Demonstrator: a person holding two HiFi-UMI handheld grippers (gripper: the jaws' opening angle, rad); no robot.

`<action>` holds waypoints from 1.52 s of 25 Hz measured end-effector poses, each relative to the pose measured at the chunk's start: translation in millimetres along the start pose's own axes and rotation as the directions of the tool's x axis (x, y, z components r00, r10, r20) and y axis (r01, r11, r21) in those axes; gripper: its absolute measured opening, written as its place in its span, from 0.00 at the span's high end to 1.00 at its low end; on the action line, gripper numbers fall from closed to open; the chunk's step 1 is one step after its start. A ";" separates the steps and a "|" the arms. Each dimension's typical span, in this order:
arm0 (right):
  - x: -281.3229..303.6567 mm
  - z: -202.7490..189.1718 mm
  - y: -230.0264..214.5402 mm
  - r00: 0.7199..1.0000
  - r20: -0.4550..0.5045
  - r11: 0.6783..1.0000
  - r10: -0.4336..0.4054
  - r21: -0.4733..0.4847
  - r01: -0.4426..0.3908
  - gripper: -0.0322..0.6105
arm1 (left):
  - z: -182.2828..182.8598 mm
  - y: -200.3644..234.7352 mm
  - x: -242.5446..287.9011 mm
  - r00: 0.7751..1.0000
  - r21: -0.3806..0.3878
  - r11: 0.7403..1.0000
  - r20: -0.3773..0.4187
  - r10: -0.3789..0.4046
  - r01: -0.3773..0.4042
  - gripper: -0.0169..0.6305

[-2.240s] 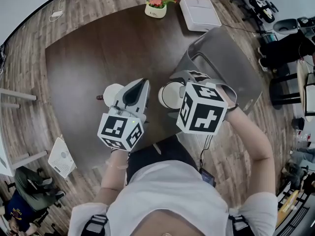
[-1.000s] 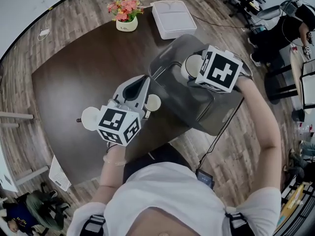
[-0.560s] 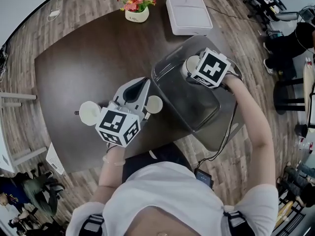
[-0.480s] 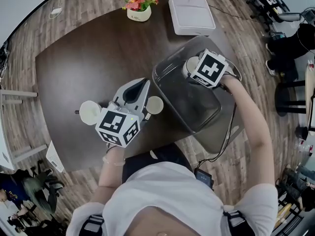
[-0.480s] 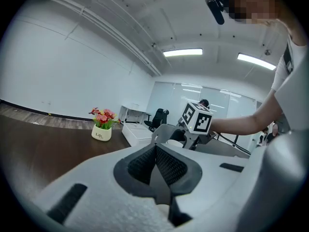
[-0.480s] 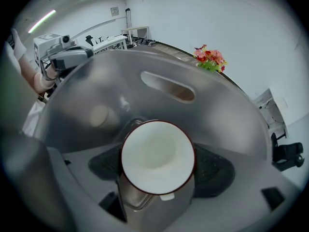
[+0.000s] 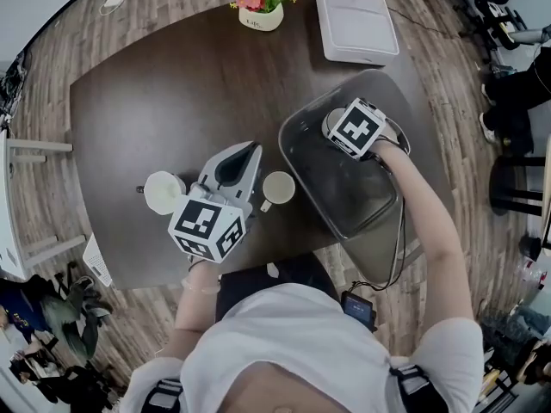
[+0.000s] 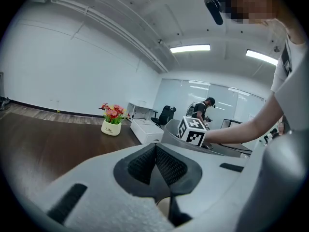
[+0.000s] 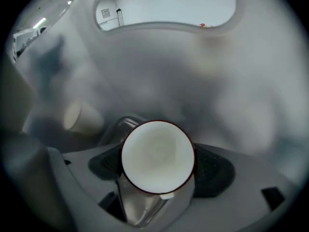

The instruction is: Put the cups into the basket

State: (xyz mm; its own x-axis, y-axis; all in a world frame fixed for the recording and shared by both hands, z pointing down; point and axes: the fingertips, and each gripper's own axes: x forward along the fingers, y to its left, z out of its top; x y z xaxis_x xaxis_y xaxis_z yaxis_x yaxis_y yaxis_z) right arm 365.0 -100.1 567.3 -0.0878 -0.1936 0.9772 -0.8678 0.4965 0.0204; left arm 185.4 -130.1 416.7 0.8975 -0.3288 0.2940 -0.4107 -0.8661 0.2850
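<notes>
Two seconds back my right claw (image 9: 161,172) was carrying the cup (image 9: 157,154) over the surface (image 7: 172,84), short of the basket (image 7: 349,192). Since then it has swung across and dropped, and it is now well down inside the basket at the far end. In its own view there are grey walls all round and only the handle slot open above. The jaws remain clamped on the cup, one pad on each side, with the mouth facing the camera. So the first cup is in but not let go. I judge that opening is all this step lacks, once the cup is low enough not to topple.

My left claw (image 7: 249,151) has hardly stirred. It hangs over the surface on the near-left side of the basket, jaws pressed together with nothing between them.

A second cup (image 7: 278,188) stands just outside the basket's left wall, between that wall and the left claw. A third cup (image 7: 164,192) stands well off from the basket, beyond the left claw. The pale blur low in the right claw view may be the second cup showing through the wall, though I can't be sure.

That makes one cup nearly delivered and two still to fetch. The second is the obvious next pick.
</notes>
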 end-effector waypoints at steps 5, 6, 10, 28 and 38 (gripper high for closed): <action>12.8 2.2 -8.4 0.999 0.012 0.997 -0.046 0.060 0.045 0.32 | -4.4 5.7 -7.1 1.000 -0.008 1.000 -0.004 0.009 -0.009 0.96; 13.8 3.4 -9.2 0.999 0.017 0.996 -0.042 0.077 0.040 0.32 | -5.2 7.6 -8.5 1.000 -0.012 1.000 -0.004 0.012 -0.012 0.96; 15.6 5.8 -9.7 1.000 0.023 0.993 -0.021 0.119 0.018 0.32 | -7.1 10.4 -12.5 1.000 -0.024 1.000 0.001 0.012 -0.012 0.96; -46.9 12.0 -15.9 0.981 0.081 0.984 -0.174 0.048 0.170 0.32 | -5.0 8.6 -34.0 1.000 -0.051 0.999 0.031 0.007 -0.005 0.96; -167.0 15.1 -6.0 0.738 0.463 0.837 -0.491 0.487 0.251 0.91 | 22.4 -23.9 -40.8 0.993 0.015 0.997 0.091 -0.075 0.073 0.96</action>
State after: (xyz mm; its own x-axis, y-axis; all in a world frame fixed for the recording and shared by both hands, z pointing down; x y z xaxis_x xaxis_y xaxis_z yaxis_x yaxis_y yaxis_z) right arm 377.5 -83.6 400.9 0.1350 -0.7782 0.6133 -0.9862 -0.0454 0.1595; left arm 162.2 -104.4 377.5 0.9365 -0.2961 0.1881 -0.3411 -0.8935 0.2921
